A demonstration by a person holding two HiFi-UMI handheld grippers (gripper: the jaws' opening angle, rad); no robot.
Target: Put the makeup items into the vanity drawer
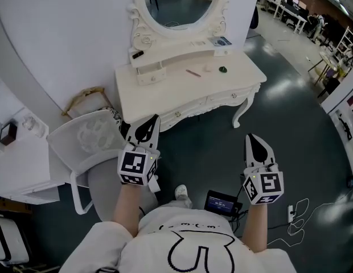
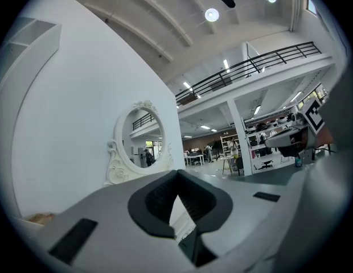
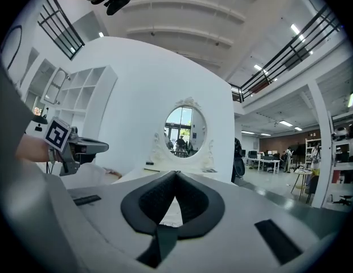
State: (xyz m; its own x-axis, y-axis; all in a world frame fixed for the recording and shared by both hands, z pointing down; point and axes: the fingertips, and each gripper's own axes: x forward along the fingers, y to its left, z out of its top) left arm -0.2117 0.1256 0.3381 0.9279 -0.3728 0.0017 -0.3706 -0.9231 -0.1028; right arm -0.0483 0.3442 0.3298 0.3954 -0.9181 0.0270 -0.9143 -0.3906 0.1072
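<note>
A white vanity table (image 1: 165, 98) with an oval mirror (image 1: 179, 1) stands ahead of me. On its top lie a pink stick (image 1: 193, 73), a small white item (image 1: 207, 69) and a dark round item (image 1: 222, 69). A blue item (image 1: 221, 40) rests on the raised shelf. The front drawers (image 1: 177, 114) look closed. My left gripper (image 1: 152, 121) hovers just short of the table's near left edge, shut and empty. Off to the right my right gripper (image 1: 251, 139) hangs over the floor, also shut and empty. The mirror (image 2: 139, 147) (image 3: 185, 131) shows in both gripper views, beyond the closed jaws.
A white mesh chair (image 1: 88, 138) stands below my left gripper, with a wicker basket (image 1: 88, 97) behind it. A white side table (image 1: 20, 158) is at the far left. A small screen device (image 1: 222, 202) and a power strip with cables (image 1: 291, 212) lie on the dark floor.
</note>
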